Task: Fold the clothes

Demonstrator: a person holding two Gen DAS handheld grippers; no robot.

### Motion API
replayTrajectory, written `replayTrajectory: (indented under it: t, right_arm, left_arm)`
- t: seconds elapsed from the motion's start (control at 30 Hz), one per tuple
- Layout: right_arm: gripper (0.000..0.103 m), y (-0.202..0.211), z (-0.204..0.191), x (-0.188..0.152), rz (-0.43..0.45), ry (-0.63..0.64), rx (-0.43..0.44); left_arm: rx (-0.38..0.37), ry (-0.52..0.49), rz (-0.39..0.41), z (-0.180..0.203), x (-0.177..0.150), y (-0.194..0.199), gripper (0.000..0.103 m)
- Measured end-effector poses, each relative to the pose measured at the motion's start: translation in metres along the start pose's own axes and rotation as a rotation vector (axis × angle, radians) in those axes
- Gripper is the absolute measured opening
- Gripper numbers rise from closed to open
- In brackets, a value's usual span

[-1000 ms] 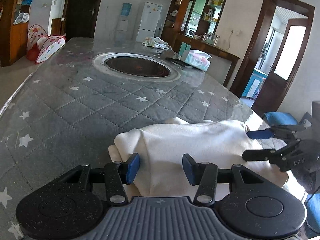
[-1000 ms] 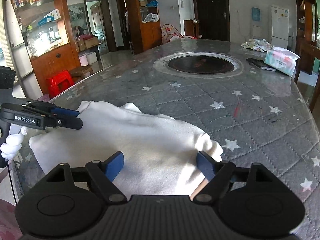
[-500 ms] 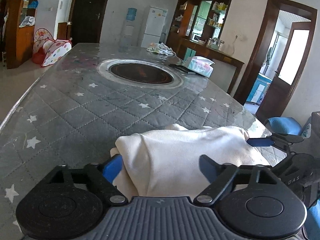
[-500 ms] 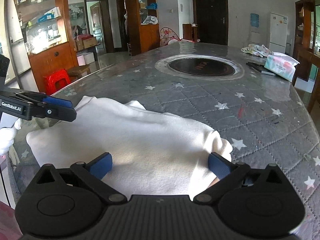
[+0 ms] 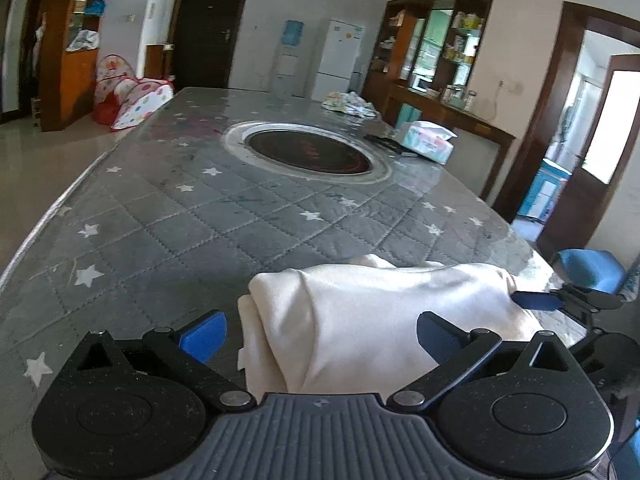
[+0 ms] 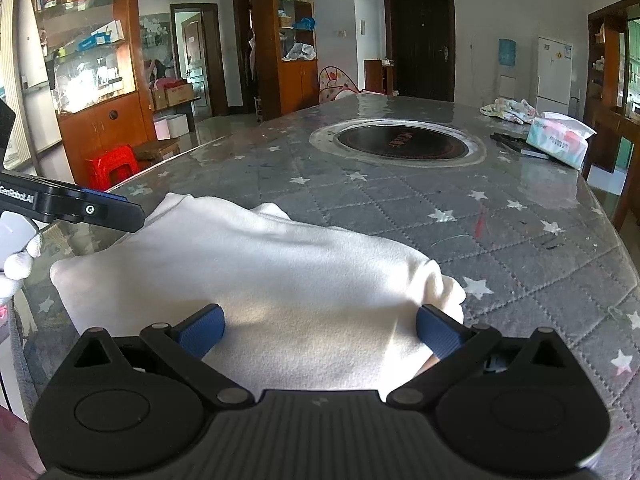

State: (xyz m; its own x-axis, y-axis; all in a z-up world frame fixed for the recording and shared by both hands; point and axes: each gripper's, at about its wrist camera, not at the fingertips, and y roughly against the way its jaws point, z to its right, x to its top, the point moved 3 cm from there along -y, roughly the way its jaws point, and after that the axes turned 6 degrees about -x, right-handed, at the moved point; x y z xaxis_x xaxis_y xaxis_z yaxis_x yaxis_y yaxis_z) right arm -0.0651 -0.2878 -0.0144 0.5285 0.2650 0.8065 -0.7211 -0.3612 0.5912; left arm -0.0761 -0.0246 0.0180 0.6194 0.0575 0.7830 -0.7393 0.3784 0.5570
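Note:
A white folded garment [image 5: 384, 312] lies on the near end of the grey star-quilted table [image 5: 192, 216]; it also shows in the right wrist view [image 6: 256, 272]. My left gripper [image 5: 320, 334] is open, jaws wide, above the garment's left end. My right gripper [image 6: 320, 326] is open, jaws wide, above the garment's right end. Each gripper shows in the other's view: the right one [image 5: 560, 304] at the garment's far side, the left one [image 6: 88, 210] over its left corner.
A round dark hob [image 5: 308, 152] is set in the table's middle. A tissue pack [image 5: 428, 146], a dark flat object [image 6: 516, 144] and a crumpled patterned cloth [image 5: 348, 104] lie at the far right. A blue chair [image 5: 588, 270] stands beside the table.
Both grippers opened wider and let go of the garment, which now lies flatter on the table. Both pulled back and up a little.

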Motion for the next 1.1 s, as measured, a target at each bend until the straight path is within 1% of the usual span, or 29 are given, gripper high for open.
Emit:
replayTrajectory:
  t: [0.23,0.43,0.63,0.83,1.1]
  right_arm:
    - [0.103,0.000,-0.001,-0.001,-0.004,0.005,-0.002]
    - [0.103,0.000,-0.002,-0.001,-0.009,0.009,0.001]
    - [0.103,0.003,-0.006,-0.001,-0.024,0.030,0.015]
    - [0.103,0.010,-0.007,-0.003,-0.008,-0.012,0.009]
    - [0.103,0.020,-0.011,-0.008,0.000,-0.035,-0.015]
  left_arm:
    - [0.067,0.008,-0.011,0.001,-0.001,-0.004,0.103]
    - [0.100,-0.003,-0.021,0.006,-0.001,-0.004,0.103]
    - [0.109,-0.012,-0.030,0.009,-0.001,-0.002,0.103]
    - [0.113,-0.027,-0.036,0.016,-0.003,0.000,0.103]
    - [0.109,-0.046,-0.031,0.026,-0.007,0.007,0.103]
